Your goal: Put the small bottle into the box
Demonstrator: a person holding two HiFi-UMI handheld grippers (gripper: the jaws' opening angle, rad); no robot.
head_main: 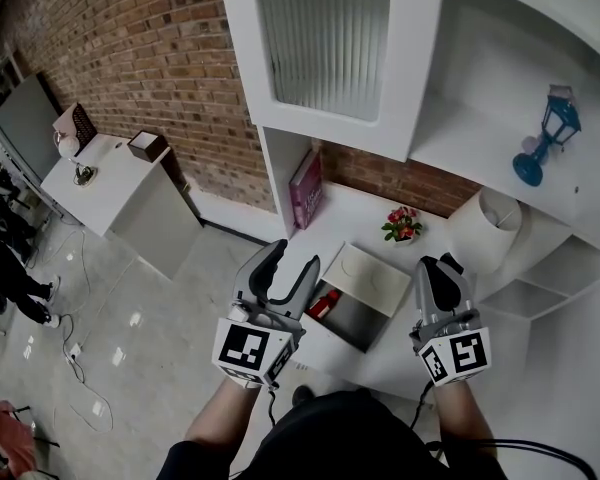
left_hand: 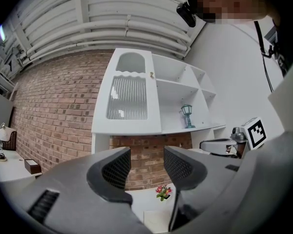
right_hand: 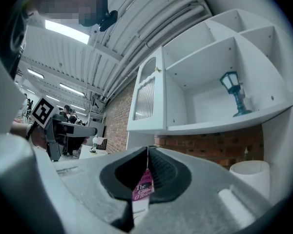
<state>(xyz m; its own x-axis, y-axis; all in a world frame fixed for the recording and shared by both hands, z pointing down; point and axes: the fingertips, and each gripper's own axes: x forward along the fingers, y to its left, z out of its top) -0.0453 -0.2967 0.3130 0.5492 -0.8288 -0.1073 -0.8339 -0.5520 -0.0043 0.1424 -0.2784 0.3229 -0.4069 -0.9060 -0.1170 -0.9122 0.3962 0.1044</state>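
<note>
Currently, head view, left to right: side table (head_main: pixel 105 183) at far left against the brick wall (head_main: pixel 130 48), carrying a small lamp (head_main: pixel 80 168).

Pink book (head_main: pixel 306 188) stands upright in the nook under the white shelf unit (head_main: pixel 420 78).

Left gripper (head_main: pixel 292 266): held over the desk's (head_main: pixel 355 213) near-left edge. In its own view the jaws stand well apart with nothing between them; only wall and flowers (left_hand: pixel 162 191) show through the gap.

Box (head_main: pixel 363 320): on the desk between the two grippers, open, with its white lid (head_main: pixel 370 273) tipped up on the far side and a dark interior.

Bottle (head_main: pixel 323 304): small, red, at the box's left end, just beside the left gripper's fingers. It looks to be inside the box, but the gripper hides part of that edge, so this is not certain.

Flowers sit behind the box, near the back wall.

Right gripper (head_main: pixel 440 268): held over the desk right of the box. In its own view the pads meet at the tips and clamp nothing; the book (right_hand: pixel 142 185) shows in the background through the slot below.

White cylinder (head_main: pixel 485 230) is on the desk beyond the right gripper.

Blue lantern (head_main: pixel 550 133) stands upright on a shelf at far right.
</note>
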